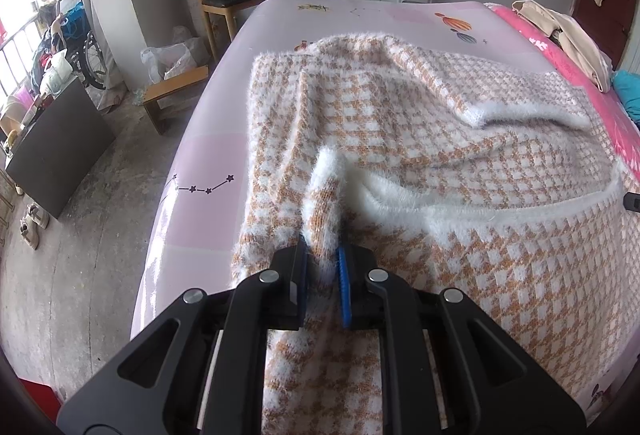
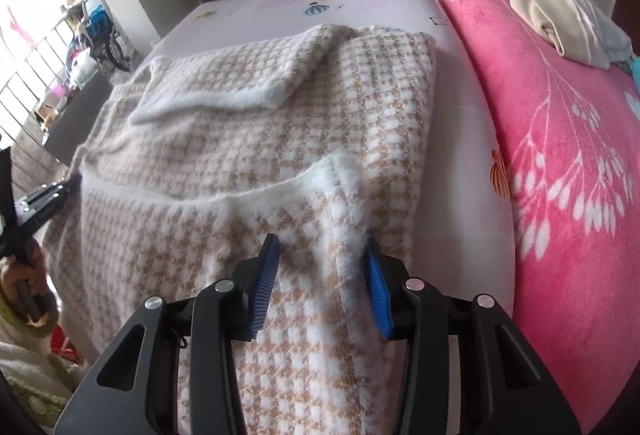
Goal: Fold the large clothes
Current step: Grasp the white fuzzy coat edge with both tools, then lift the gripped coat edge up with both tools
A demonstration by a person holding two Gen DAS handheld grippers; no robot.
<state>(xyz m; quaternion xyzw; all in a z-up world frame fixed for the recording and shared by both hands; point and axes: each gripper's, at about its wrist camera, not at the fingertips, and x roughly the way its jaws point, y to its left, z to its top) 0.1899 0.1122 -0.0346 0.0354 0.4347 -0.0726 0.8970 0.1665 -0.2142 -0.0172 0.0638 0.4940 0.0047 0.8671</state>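
My left gripper [image 1: 322,255], lower centre of the left wrist view, is clamped narrowly on a raised ridge of the houndstooth sweater [image 1: 420,139], where its white fuzzy hem [image 1: 400,195] bunches upward. My right gripper [image 2: 320,271], lower centre of the right wrist view, stands wide, its blue pads [image 2: 264,287] straddling a fold of the same hem but, as far as I can judge, not yet pinching it. The sweater lies spread across the pale pink sheet [image 1: 208,163], filling the middle of both frames, one sleeve [image 2: 224,83] folded over its upper part; a bright pink blanket [image 2: 560,155] occupies the right side of the right wrist view.

Risks, as I judge them: the left grip holds only a thin pinch of slippery pile, which may pull free under tension. If the right jaws close off the ridge, they would catch one layer only, skewing the fold. Uneven lifting would drag the folded sleeve out of place.
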